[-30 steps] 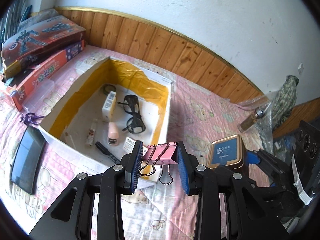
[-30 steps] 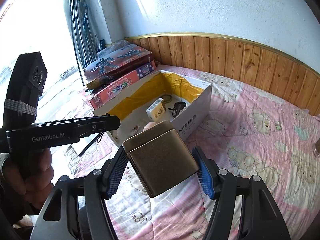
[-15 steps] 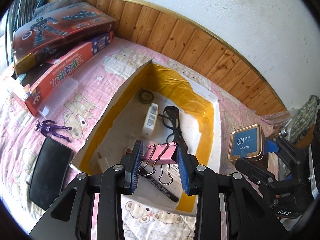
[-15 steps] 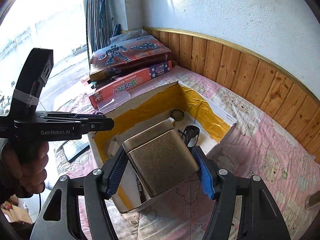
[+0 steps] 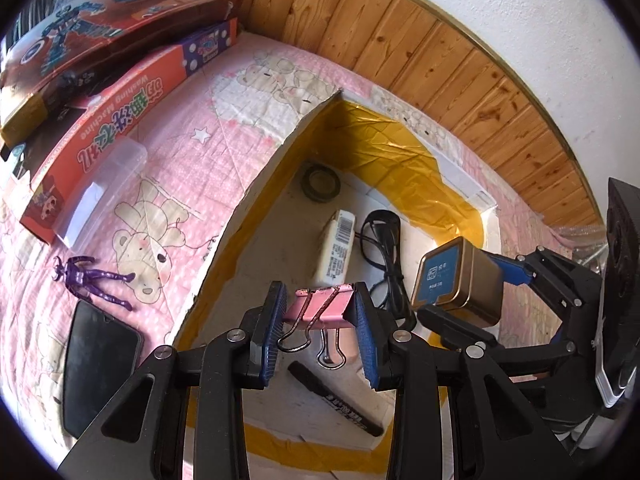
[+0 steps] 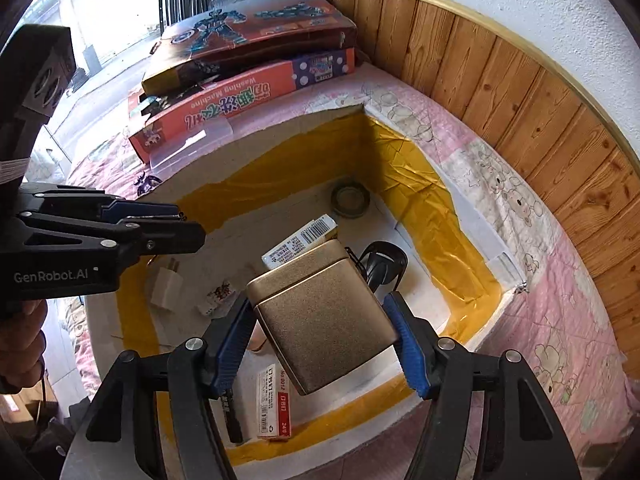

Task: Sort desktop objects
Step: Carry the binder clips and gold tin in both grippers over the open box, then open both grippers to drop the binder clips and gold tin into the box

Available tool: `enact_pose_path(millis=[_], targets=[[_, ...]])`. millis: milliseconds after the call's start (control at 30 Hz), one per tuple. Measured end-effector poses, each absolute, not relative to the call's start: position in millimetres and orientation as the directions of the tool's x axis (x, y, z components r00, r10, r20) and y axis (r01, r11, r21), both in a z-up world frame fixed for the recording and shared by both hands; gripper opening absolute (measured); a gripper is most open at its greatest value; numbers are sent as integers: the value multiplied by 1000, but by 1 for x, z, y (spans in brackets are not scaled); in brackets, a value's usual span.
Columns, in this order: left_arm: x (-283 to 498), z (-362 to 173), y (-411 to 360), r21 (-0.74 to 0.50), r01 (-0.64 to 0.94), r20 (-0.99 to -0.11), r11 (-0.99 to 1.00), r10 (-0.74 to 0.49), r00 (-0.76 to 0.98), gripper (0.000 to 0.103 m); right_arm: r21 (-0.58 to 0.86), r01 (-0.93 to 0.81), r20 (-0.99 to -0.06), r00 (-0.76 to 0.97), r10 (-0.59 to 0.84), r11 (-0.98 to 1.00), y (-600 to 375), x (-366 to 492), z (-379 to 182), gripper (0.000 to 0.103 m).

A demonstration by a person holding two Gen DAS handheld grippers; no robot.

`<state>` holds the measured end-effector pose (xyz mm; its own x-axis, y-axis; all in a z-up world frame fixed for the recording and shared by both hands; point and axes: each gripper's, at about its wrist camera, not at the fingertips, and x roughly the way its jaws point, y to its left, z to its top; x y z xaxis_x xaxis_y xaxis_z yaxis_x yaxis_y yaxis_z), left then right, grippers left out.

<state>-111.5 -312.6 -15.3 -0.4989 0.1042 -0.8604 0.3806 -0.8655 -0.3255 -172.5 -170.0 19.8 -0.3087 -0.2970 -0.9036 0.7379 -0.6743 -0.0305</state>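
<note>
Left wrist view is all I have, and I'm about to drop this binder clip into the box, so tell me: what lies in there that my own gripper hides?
Observer: A white charger plug lies on the floor of the cardboard box, toward its left wall in the right wrist view.
Operator: Anything at the near end?
Observer: Yes, a small red-and-white carton lies flat by the near wall.
</note>
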Motion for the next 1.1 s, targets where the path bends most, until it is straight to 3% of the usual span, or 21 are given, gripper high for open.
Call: enact_pose_path(millis=[400,467,633,1100], targets=[[-150,-41,-326,-339,422,-878,-841,121,-463,38,-21,744,-953,-217,-212,-668,-186,-205,-17,68],[-151,-38,-325,-338,406,-876,-849,127,-465,41,-22,740,-950,-224,-216,-672,-185,-206,-16,73],[-150,-30,-321,-308,389,-875,-868,98,-474,47,-20,741,-947,-229,-224,-672,-186,-202,-10,74],[-113,-7,-302,-240,364,-883,-900,47,-466,47,-26,780,-950,-214,-228,-625,-168,-162,13,75]])
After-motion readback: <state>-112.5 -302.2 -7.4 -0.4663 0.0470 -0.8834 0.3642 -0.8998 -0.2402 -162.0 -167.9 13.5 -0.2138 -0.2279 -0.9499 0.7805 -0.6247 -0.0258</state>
